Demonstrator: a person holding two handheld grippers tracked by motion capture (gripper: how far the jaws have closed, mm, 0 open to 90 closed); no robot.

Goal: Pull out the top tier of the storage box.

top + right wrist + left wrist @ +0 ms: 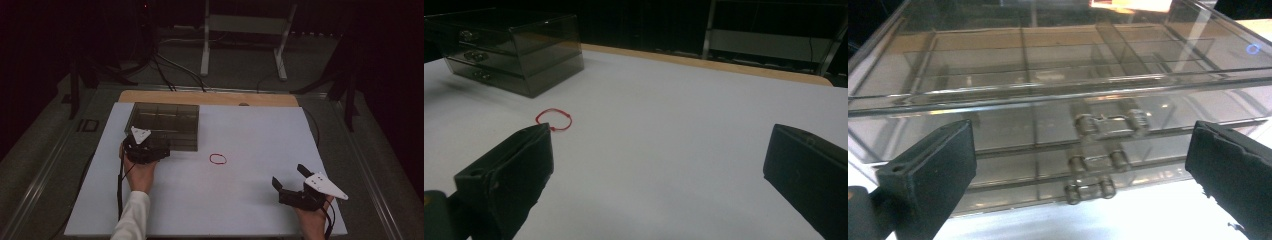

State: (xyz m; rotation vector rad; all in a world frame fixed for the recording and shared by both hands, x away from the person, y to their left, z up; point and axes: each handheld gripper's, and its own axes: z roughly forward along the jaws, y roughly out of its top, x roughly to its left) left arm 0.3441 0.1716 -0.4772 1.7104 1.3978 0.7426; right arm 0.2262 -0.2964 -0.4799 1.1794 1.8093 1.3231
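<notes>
Smoky clear-plastic drawer box (162, 125) sits upper left of the high view, its small knobs (1098, 160) dead ahead between the spread left gripper (145, 147), while the right gripper (295, 182), jaws wide, idles lower right, thin red band (218, 159) between them.

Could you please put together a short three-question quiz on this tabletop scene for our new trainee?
1. True or false: the left gripper is shut on a handle of the clear drawer box.
2. What lies on the white table between the two grippers?
A. red loop bracelet
B. blue pen
C. metal key
3. Fill in: the right gripper hangs open over the table's near ____ corner.

Key:
1. False; its jaws stand open before the drawer fronts.
2. A, the red loop bracelet.
3. right
</notes>
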